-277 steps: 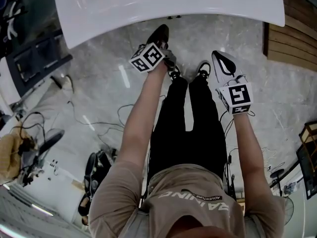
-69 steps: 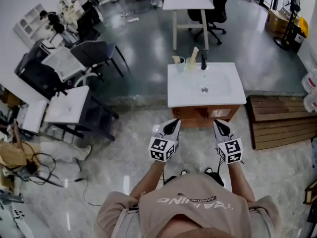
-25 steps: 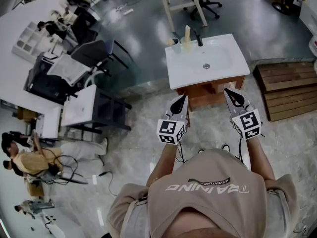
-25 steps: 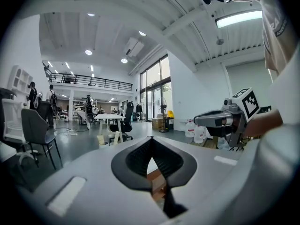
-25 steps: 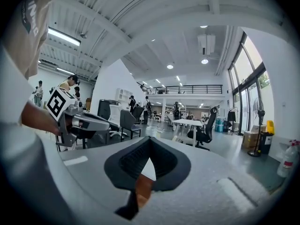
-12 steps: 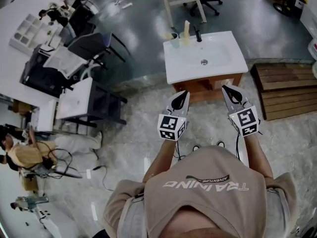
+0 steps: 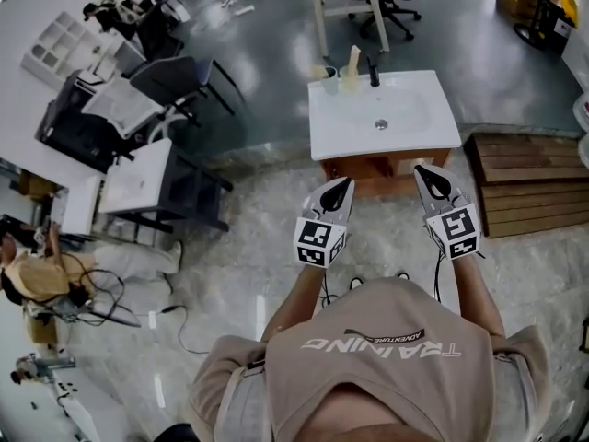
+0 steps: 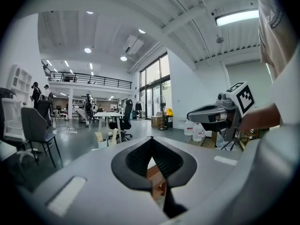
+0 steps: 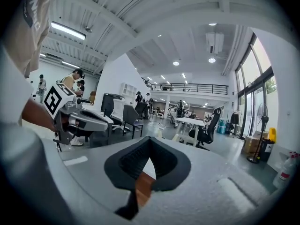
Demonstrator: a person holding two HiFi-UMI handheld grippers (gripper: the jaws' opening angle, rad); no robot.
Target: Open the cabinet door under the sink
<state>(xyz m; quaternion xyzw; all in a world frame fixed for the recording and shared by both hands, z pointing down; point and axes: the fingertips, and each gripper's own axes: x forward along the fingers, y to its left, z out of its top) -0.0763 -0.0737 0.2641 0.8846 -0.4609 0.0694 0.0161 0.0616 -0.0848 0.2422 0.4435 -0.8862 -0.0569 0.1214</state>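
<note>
In the head view I'm on the approach: the left gripper point(image 7: 342, 184) and right gripper point(image 7: 425, 171) hang short of the sink cabinet point(image 7: 434, 159). Its door point(image 7: 366, 166) is below the white sink's point(image 7: 322, 144) front edge, with open floor point(image 7: 386, 224) between and a wooden pallet point(image 7: 520, 182) past its right corner. The left gripper view shows jaws pressed together and empty; I reckon they must spread to catch the door edge. The right gripper view shows the same.

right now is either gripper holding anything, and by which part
Nothing is held. The left gripper and the right gripper both have their jaws together with nothing between them, and neither touches the sink cabinet.
</note>
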